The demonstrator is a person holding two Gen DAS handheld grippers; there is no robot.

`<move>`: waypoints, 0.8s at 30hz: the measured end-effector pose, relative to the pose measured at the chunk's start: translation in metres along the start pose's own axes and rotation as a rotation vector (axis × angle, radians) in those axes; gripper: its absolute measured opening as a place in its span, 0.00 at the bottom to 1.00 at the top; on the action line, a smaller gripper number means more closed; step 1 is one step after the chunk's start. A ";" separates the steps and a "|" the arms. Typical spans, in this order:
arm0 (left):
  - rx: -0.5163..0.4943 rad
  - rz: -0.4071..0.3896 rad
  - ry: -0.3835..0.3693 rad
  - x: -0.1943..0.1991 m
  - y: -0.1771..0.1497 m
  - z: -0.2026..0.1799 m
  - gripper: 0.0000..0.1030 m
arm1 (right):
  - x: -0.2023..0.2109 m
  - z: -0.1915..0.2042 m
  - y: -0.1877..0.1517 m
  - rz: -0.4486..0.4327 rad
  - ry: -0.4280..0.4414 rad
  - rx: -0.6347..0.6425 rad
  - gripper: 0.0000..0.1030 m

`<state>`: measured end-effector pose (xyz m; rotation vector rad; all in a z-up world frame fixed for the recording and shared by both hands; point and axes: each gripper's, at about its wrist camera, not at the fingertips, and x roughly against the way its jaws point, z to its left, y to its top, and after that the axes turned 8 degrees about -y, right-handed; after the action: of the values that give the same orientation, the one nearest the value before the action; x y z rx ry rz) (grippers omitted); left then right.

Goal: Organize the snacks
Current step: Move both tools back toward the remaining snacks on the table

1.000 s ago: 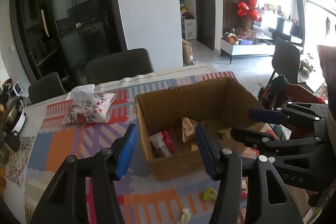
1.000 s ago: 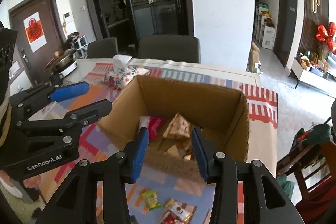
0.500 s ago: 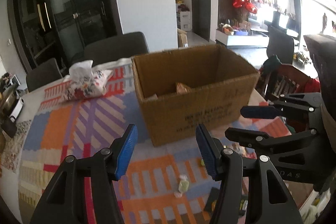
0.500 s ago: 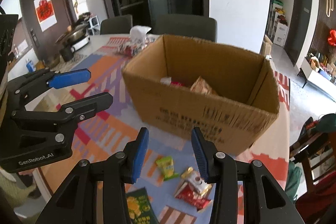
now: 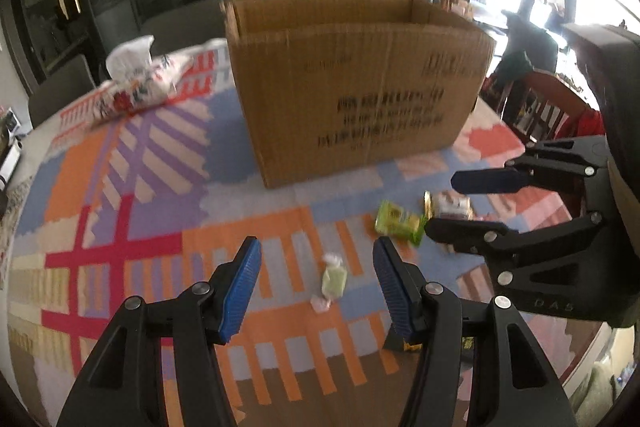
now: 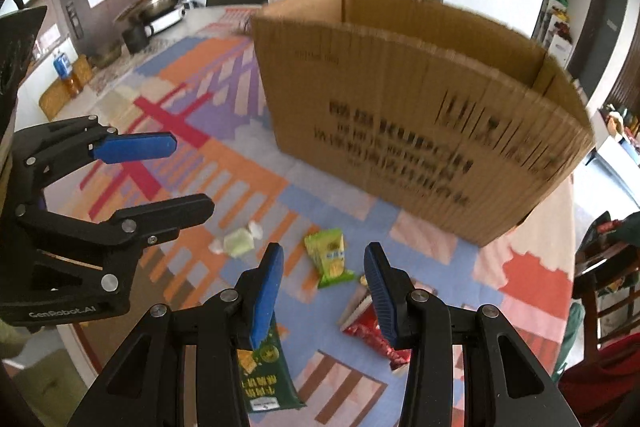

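Observation:
A brown cardboard box (image 5: pixel 356 83) stands on the patterned tablecloth; it also shows in the right wrist view (image 6: pixel 420 123). In front of it lie loose snacks: a pale green wrapped candy (image 5: pixel 334 281) (image 6: pixel 238 241), a green packet (image 5: pixel 398 221) (image 6: pixel 330 257), a red-and-gold packet (image 6: pixel 372 327) and a dark green packet (image 6: pixel 262 375). My left gripper (image 5: pixel 316 287) is open and empty, low over the pale candy. My right gripper (image 6: pixel 322 287) is open and empty, just above the green packet.
A floral tissue pouch (image 5: pixel 140 83) lies at the back left of the table. A pot and cooker (image 6: pixel 156 7) stand at the far end. Dark chairs (image 5: pixel 192 23) stand behind the table, and a wooden chair (image 6: pixel 608 267) is at the right edge.
Both grippers have dropped from above the box opening down and back toward the table in front of the box. The loose snacks now lie between the fingers. Both stay open.

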<state>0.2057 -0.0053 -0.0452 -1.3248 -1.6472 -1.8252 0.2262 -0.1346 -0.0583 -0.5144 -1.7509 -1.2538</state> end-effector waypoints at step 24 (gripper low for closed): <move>0.074 0.150 -0.058 -0.065 -0.020 0.009 0.43 | -0.059 0.005 -0.005 0.105 0.008 0.056 0.40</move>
<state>0.2267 -0.0123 -0.1095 -1.4403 -1.5822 -1.6385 0.2505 -0.1224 -0.1114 -0.5609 -1.7252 -1.1295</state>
